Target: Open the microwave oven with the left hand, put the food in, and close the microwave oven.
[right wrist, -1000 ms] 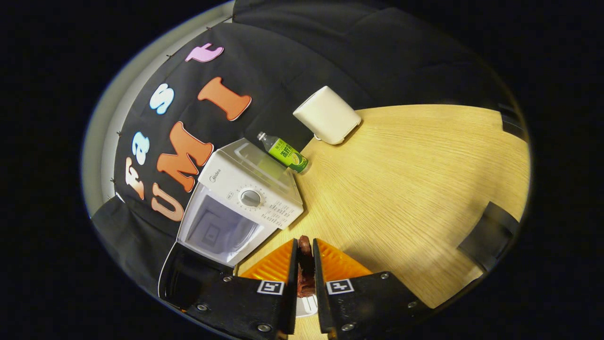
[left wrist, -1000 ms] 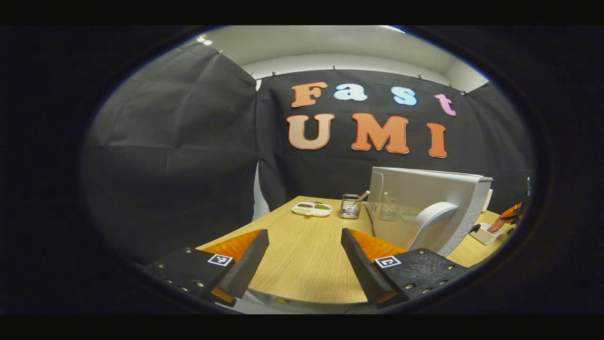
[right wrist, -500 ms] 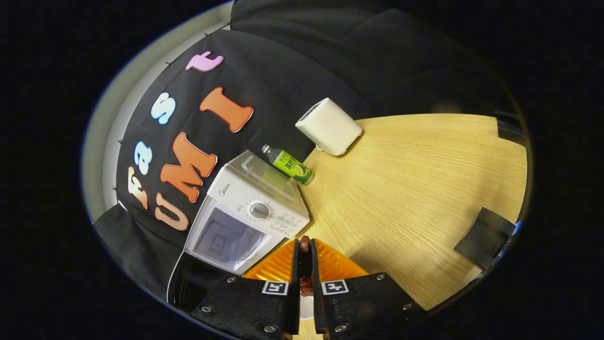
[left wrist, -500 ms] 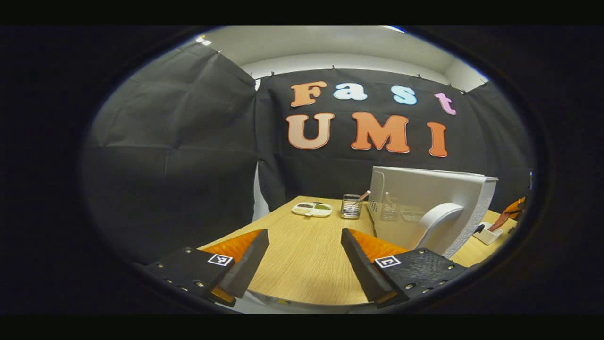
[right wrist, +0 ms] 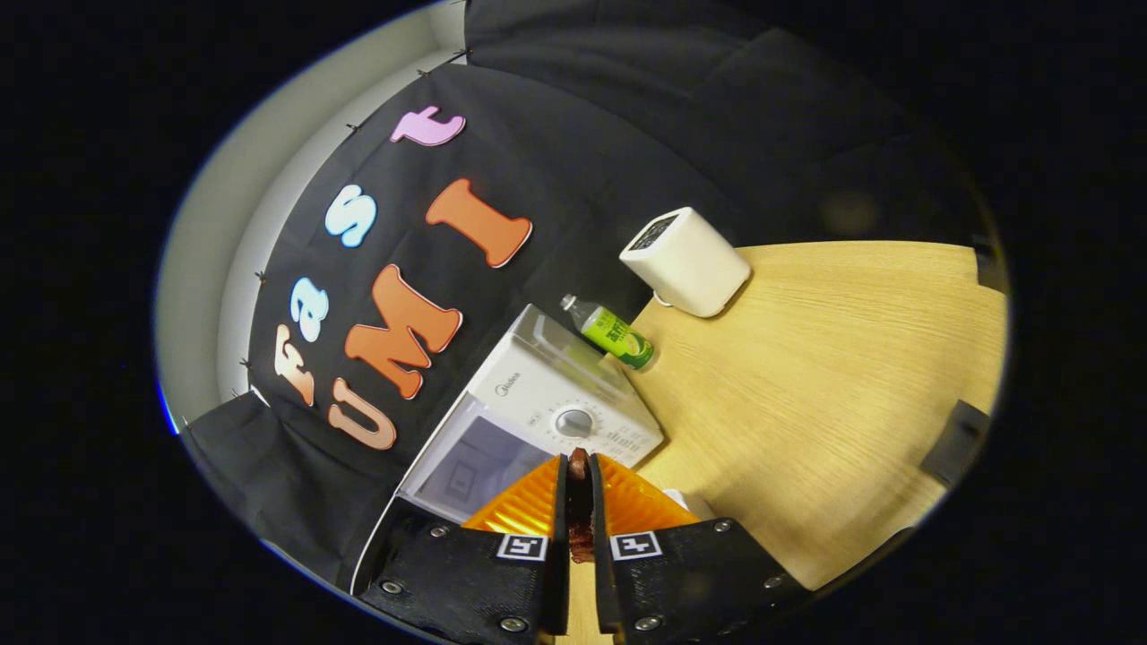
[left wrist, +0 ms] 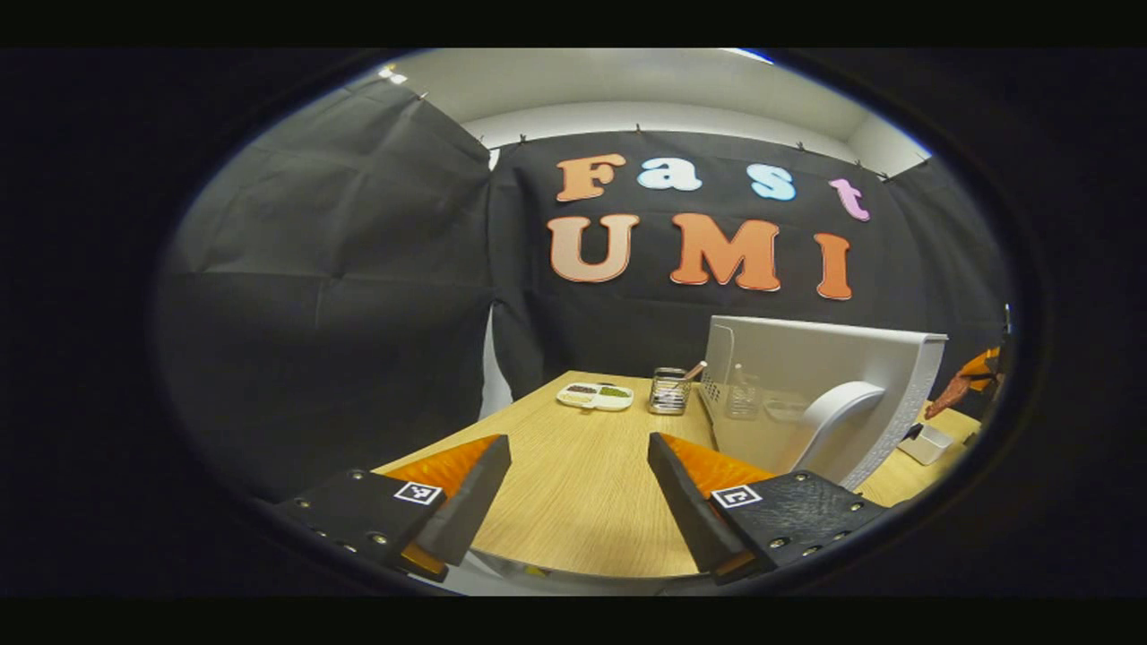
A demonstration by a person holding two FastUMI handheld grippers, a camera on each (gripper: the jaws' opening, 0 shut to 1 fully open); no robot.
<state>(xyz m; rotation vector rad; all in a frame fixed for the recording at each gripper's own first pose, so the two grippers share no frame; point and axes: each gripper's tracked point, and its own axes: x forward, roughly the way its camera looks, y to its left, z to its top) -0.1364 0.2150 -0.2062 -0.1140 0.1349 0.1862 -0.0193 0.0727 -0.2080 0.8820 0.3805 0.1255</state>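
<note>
Now the right gripper [right wrist: 579, 524], low in the frame, is clamped on a dark reddish-brown strip of food [right wrist: 579, 502] above the white boxy microwave oven [right wrist: 556, 412], whose door hangs open at lower left. Thin food could slip or snag the opening's edge. Left gripper [left wrist: 578, 488], bottom centre, stands apart, empty.

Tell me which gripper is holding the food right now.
The right gripper: its fingers are closed on the dark reddish food piece. The left gripper hangs open and empty above the table.
</note>
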